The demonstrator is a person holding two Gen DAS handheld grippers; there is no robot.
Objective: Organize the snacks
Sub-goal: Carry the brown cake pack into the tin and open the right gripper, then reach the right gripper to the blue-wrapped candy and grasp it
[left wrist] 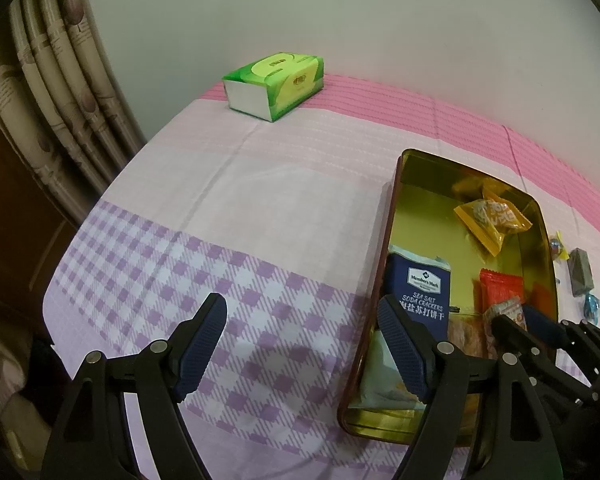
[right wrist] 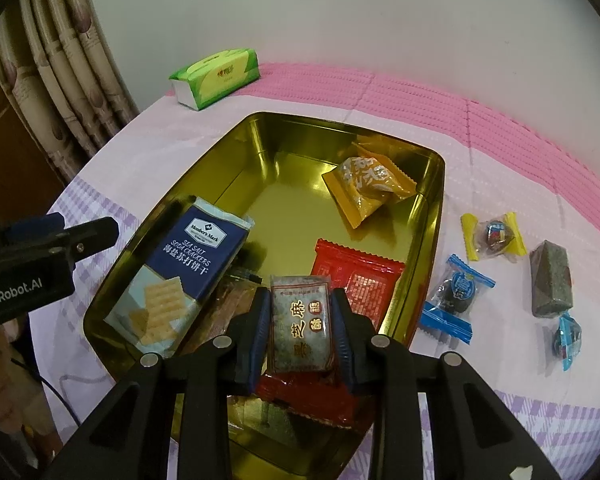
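The right gripper (right wrist: 302,322) is clamped on a grey snack packet (right wrist: 302,320) with brown and red printing, which is held upright between the blue pads (right wrist: 259,330) above the near end of a gold tin (right wrist: 236,136). The left gripper (left wrist: 300,344) is held with its jaws spread wide and nothing between them, over the purple-checked part of the cloth (left wrist: 228,208), just left of the tin's long side; its right finger (left wrist: 404,352) overlaps the tin's edge in the left wrist view.

Inside the tin, a blue cracker packet (right wrist: 188,268) is seen leaning against the left wall, a yellow packet (right wrist: 366,184) lies near the far right corner, and a red packet (right wrist: 356,280) lies flat just behind the held packet. More wrappers are partly hidden beneath the gripper at the near end.

On the cloth to the right of the tin, four sweets are laid out apart from one another: one in a yellow wrapper (right wrist: 494,236), one in a blue wrapper (right wrist: 456,296), a grey bar (right wrist: 550,278), and a second blue-wrapped sweet (right wrist: 566,338) nearest the edge. A green tissue pack (left wrist: 276,84) is set at the far side, by the wall, well apart from the tin. A curtain (left wrist: 56,92) hangs at the left.
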